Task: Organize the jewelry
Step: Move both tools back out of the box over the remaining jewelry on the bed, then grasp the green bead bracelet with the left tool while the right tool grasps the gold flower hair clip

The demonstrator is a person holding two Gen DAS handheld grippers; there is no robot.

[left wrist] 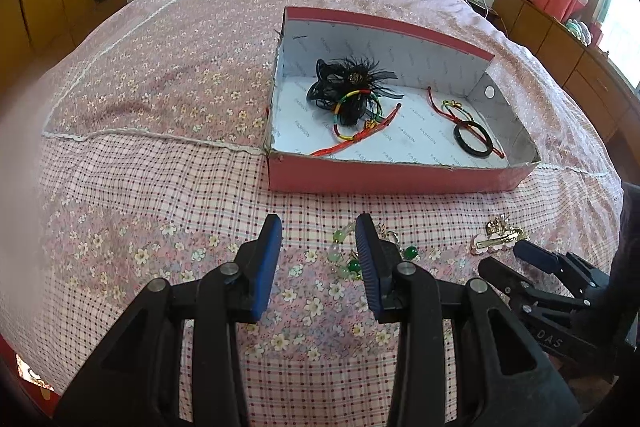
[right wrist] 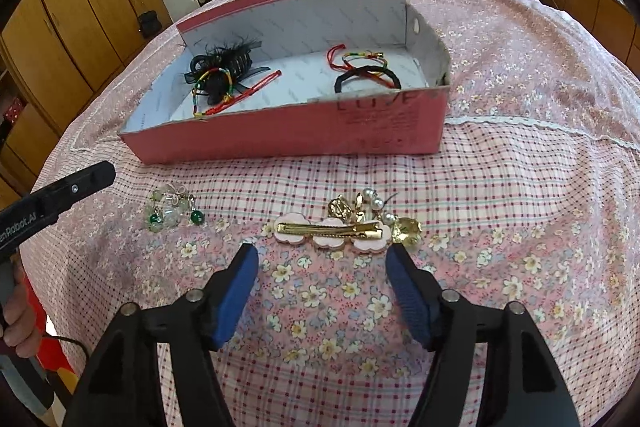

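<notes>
On the bed (right wrist: 520, 155) stands one pink box (right wrist: 320, 135) without lid, and inside it I count one black feather clip (left wrist: 348, 83), one striped bangle (left wrist: 356, 111), one red cord (left wrist: 352, 139) and, near its right end, one dark bangle (left wrist: 474, 139) with one more thin cord (left wrist: 448, 107). Three groups of jewelry lie on the cover in front of the box, near the bed's front edge: one green bead string (right wrist: 172, 211) to the left, one pink hair clip (right wrist: 332, 231) with a gold bar in the middle, and one small heap of gold and pearl pieces (right wrist: 372, 211) touching the clip's right end. The left gripper (left wrist: 318, 259) has its fingers apart and holds nothing; the bead string lies just beside its right finger. The right gripper (right wrist: 322, 281) is also spread wide, empty, just in front of the hair clip.
</notes>
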